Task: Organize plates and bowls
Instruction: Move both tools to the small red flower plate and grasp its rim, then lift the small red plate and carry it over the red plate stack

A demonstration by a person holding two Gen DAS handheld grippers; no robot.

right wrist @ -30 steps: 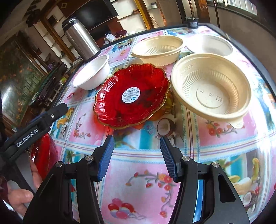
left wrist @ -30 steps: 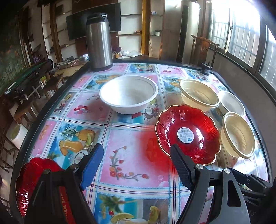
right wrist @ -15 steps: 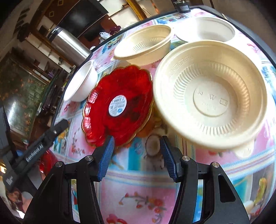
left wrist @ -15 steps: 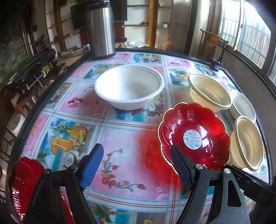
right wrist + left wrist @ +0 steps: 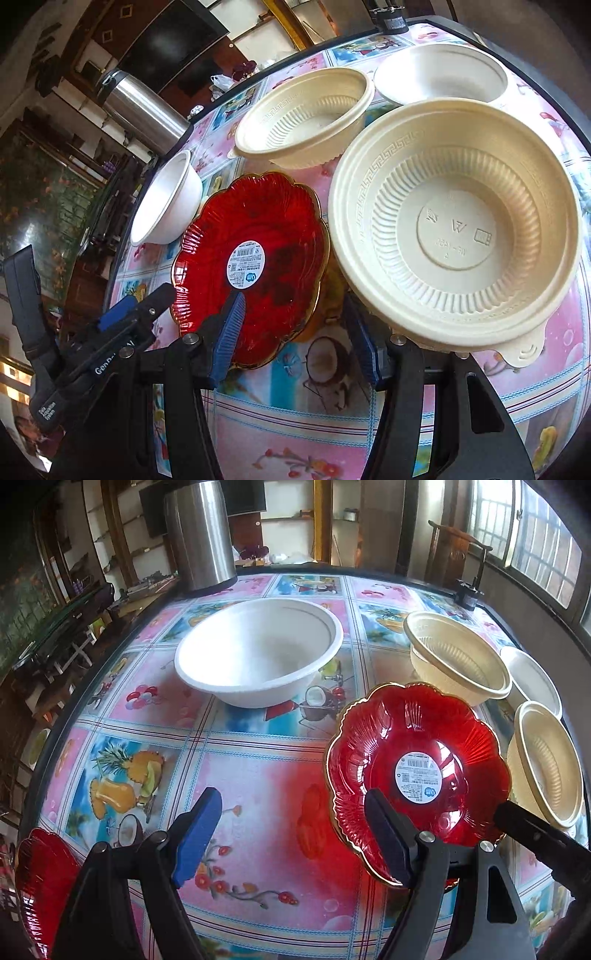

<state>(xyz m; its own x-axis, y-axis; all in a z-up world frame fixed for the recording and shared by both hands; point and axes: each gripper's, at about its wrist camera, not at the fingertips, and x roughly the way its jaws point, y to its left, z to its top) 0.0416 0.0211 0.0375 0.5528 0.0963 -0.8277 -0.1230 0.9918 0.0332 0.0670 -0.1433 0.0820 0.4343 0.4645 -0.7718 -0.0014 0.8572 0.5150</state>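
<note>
Both grippers have closed in on the red plate (image 5: 255,266): right gripper (image 5: 291,336) half-open, straddling its near rim to grasp; left gripper (image 5: 291,834) wide, empty

Daylight pours in from the windows (image 5: 532,535) ahead and to the right of my left gripper (image 5: 291,834), washing them out to near white. The table (image 5: 258,812) under both cameras is bright and sharp. The red plate (image 5: 417,775) throws a red glow onto the cloth beside it, with glints on its ribs. The steel flask (image 5: 144,107) carries a streak of glare. Both fisheye views bend hard at the edges and darken to black corners; the room far left stays dim.
</note>
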